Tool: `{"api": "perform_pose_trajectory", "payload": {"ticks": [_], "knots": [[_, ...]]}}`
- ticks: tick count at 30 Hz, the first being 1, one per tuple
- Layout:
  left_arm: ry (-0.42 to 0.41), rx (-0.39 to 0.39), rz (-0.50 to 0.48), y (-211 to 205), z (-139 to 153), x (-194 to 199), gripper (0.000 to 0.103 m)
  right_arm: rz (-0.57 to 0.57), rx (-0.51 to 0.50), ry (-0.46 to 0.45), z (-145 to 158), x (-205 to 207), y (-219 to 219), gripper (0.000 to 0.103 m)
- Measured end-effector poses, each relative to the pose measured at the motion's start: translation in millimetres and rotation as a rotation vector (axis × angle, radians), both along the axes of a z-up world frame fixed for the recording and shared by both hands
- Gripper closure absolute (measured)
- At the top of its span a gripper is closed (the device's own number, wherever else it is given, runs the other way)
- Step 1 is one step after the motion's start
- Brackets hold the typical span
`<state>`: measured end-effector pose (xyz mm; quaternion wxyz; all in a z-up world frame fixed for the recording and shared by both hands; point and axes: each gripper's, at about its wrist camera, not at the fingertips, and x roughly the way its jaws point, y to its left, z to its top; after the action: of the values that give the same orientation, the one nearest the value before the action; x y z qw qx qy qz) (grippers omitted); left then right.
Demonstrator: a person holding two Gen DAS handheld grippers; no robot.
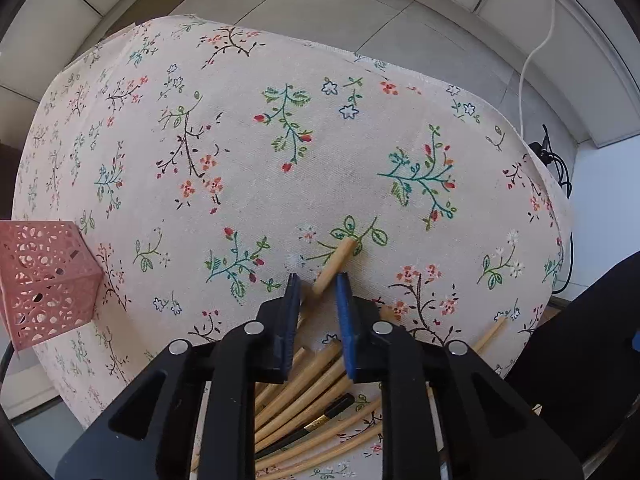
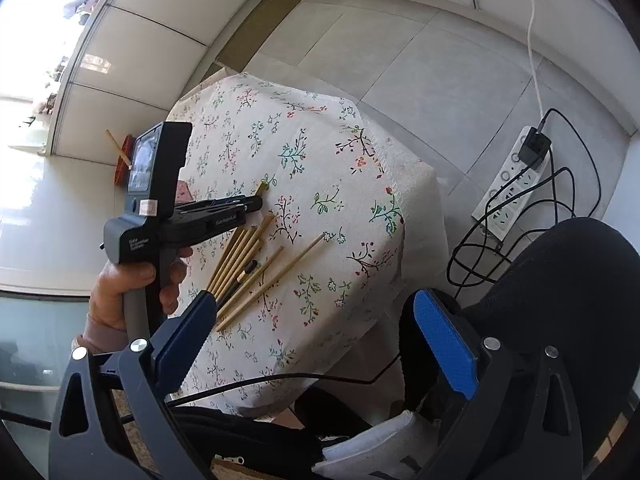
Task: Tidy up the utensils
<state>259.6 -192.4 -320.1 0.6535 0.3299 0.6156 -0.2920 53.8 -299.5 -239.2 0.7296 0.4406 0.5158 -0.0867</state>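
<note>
Floral-clothed table (image 1: pixel 280 152), bamboo chopsticks (image 2: pixel 256 276), pink holder (image 1: pixel 44 280)

Small table with a floral cloth (image 2: pixel 320 184) sits mid-frame, cloth edges draping over the sides. Floor (image 2: pixel 420 60) is large grey tiles with dark grout lines; a brown patch at the top centre of the right wrist view. Pale wall panels (image 2: pixel 152 40) run along the upper left, bright daylight blowing out the top-left corner. White power strip (image 2: pixel 508 188) on the floor at right, black plug in it, black cables (image 2: pixel 568 200) looping beside it. White cord (image 1: pixel 536 52) trails across the upper right of the left wrist view.
</note>
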Motion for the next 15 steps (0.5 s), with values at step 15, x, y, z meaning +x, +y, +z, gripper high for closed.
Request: {"api": "perform_pose_trajectory", "payload": {"ticks": [15], "knots": [[-0.257, -0.207, 0.073, 71, 110, -21, 0.093, -0.026, -0.045, 0.123, -30, 64, 39, 0.042]]}}
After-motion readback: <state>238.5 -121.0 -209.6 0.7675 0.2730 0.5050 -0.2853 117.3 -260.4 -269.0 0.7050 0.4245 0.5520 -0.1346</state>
